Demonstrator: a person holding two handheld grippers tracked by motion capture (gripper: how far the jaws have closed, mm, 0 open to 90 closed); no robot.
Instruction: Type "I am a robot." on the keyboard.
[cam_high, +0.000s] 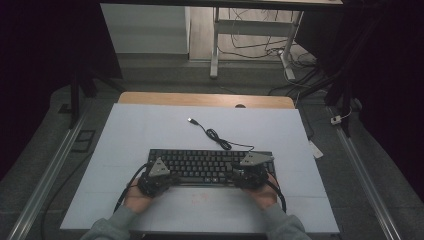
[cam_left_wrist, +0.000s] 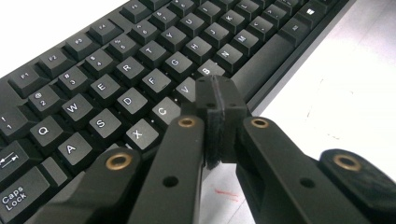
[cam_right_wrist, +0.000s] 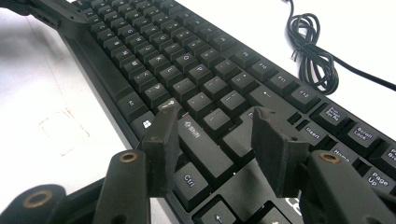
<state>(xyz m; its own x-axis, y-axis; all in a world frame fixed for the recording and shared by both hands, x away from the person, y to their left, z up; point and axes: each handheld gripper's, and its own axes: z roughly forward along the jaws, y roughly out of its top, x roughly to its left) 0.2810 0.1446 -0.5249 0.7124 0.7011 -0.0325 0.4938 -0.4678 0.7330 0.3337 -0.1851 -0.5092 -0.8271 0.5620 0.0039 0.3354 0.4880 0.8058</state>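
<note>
Hovering grippers over black keyboard (cam_high: 200, 165)

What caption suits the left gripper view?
Left gripper, jaws shut, poised over the black keyboard near its V and B keys.

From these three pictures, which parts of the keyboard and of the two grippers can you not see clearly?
- Keyboard, high view: key legends too small to read; its front corners lie under the grippers.
- Left gripper, left gripper view: its shut jaws hide the keys beneath their tips, so contact cannot be judged.
- Right gripper, right gripper view: its open jaws cover part of the keys around Shift.
- Cable, right gripper view: cut off by the edge.
</note>
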